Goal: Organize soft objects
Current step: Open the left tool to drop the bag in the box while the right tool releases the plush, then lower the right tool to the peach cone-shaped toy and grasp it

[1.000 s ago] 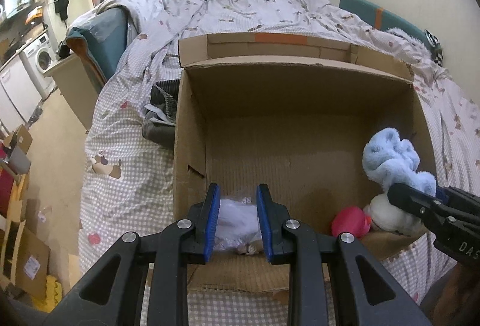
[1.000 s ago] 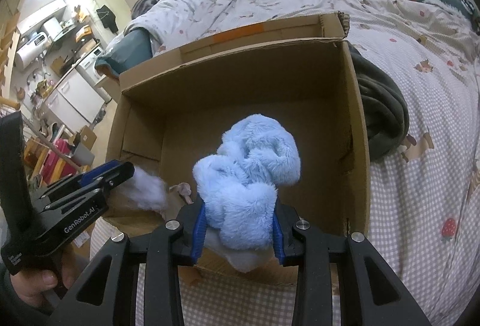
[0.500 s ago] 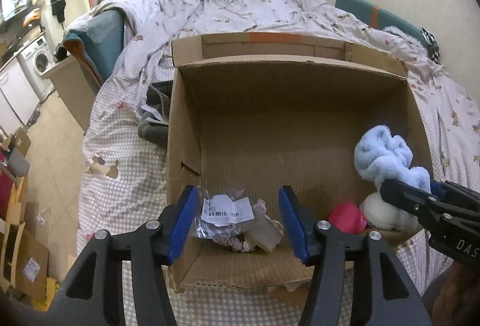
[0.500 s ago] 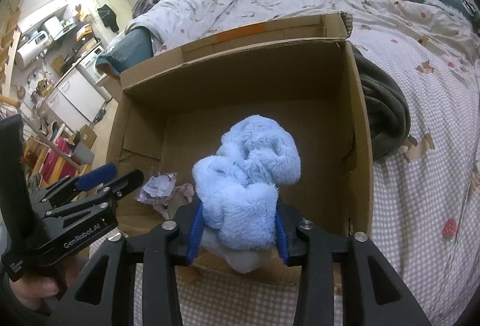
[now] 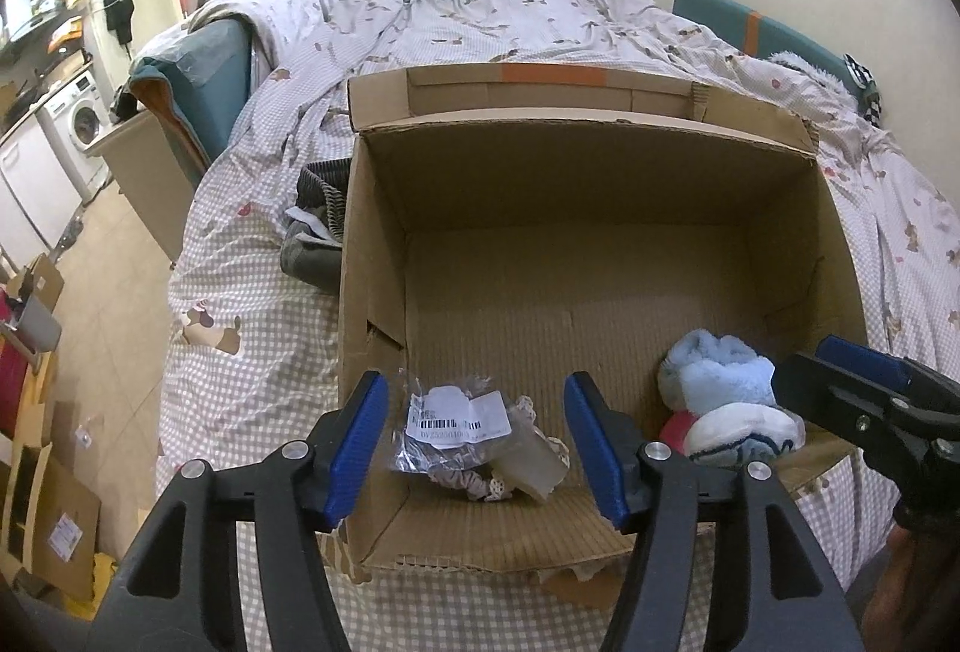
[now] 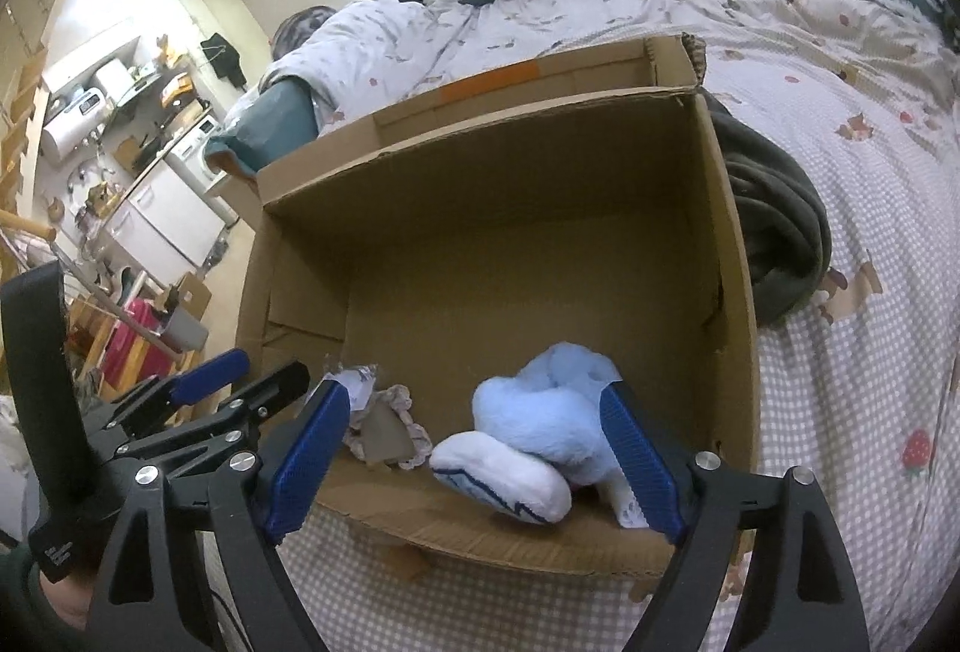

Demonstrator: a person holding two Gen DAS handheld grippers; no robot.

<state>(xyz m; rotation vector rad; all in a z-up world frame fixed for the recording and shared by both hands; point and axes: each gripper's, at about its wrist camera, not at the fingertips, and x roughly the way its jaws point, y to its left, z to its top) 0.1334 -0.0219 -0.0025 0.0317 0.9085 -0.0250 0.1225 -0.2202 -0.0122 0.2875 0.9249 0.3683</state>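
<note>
An open cardboard box (image 5: 576, 208) (image 6: 498, 184) sits on the bed. My left gripper (image 5: 474, 448) is open above its near left corner, over a clear plastic packet with a barcode label (image 5: 462, 421) (image 6: 384, 427) lying on the box floor. My right gripper (image 6: 474, 460) is open at the near right corner. A fluffy light blue soft toy (image 6: 546, 412) (image 5: 714, 370) lies between its fingers on the box floor, beside a white soft piece (image 6: 504, 478) and a red one (image 5: 675, 427).
The box rests on a checked bedspread (image 5: 252, 304) with a rumpled duvet (image 5: 510, 22) behind. Dark grey clothing (image 5: 312, 238) (image 6: 774, 232) lies against the box's outer sides. The floor with cartons (image 5: 42, 472) and a washing machine (image 5: 78, 124) lies to the left.
My left gripper opened and dropped the plastic packet into the box. My right gripper opened too, and the blue soft toy sank onto the box floor.
</note>
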